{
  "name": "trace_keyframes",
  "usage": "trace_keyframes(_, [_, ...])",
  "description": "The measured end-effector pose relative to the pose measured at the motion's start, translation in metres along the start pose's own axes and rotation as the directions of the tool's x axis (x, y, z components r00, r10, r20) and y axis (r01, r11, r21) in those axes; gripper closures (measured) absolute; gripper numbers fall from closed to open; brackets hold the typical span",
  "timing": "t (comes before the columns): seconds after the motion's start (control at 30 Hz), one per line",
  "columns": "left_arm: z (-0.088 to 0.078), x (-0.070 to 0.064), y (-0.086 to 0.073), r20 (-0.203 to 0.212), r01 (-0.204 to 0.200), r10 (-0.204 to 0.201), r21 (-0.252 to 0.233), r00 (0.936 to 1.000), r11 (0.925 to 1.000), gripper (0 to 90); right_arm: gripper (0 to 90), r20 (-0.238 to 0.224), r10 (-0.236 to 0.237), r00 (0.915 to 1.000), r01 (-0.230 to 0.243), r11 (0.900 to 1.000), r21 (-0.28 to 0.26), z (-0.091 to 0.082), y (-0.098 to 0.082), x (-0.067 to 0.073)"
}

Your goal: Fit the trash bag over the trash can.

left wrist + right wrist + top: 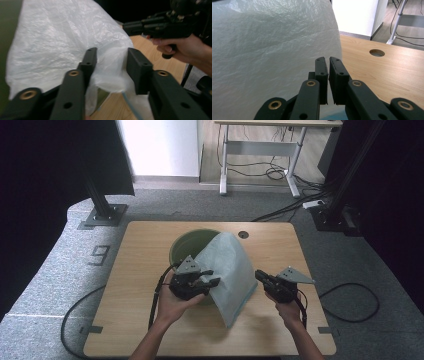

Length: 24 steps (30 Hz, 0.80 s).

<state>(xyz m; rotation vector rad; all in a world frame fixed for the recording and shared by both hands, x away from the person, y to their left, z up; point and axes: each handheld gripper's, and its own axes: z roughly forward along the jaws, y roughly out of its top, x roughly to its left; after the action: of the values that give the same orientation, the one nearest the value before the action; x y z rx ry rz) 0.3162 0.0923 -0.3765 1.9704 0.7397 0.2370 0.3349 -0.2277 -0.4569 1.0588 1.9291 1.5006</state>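
Note:
A white plastic bag (227, 270) stands like a tent over the right rim of a green bin (187, 242) in the middle of the wooden table (140, 270). My left gripper (214, 282) sits at the bag's left edge. In the left gripper view it (111, 62) is open, with a bunch of the bag's film (62, 37) between the jaws. My right gripper (258, 274) touches the bag's right edge. Its jaws (328, 62) are shut, tips against the bag (262, 50). Whether any film is pinched between them is not visible.
A round cable hole (243, 234) lies in the table behind the bin. Black cables trail from both grippers over the table's edges. On the floor beyond stand black frame posts (102, 205) and a white desk (260, 150) with cables.

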Motion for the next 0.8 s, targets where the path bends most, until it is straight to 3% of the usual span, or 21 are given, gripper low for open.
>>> trace_keyframes(0.27, [-0.009,0.011,0.002,0.026,0.036,-0.035,-0.075,0.9991,0.9965,83.6,83.1,0.003,0.001,1.0,-0.001,1.0,0.002,-0.001,-0.001,-0.001])
trace_keyframes(0.43, [-0.016,0.024,0.007,-0.013,0.06,-0.062,-0.133,0.998,0.9894,88.7,78.1,0.004,0.003,1.0,-0.003,1.0,0.003,-0.004,-0.005,-0.001])
trace_keyframes(0.53, [-0.025,0.041,0.011,-0.079,0.101,-0.118,-0.186,0.9899,0.9773,89.0,73.1,0.004,-0.009,1.0,0.009,1.0,-0.002,-0.011,-0.008,0.003])
trace_keyframes(0.67, [-0.029,0.056,0.01,-0.094,0.159,-0.183,-0.213,0.9787,0.9639,89.1,66.5,-0.001,-0.027,0.9996,0.027,1.0,-0.007,-0.023,-0.017,0.011])
trace_keyframes(0.8, [-0.032,0.065,0.008,-0.096,0.189,-0.215,-0.224,0.972,0.956,89.1,62.4,0.001,-0.045,0.999,0.045,0.999,0.003,-0.033,-0.033,0.017])
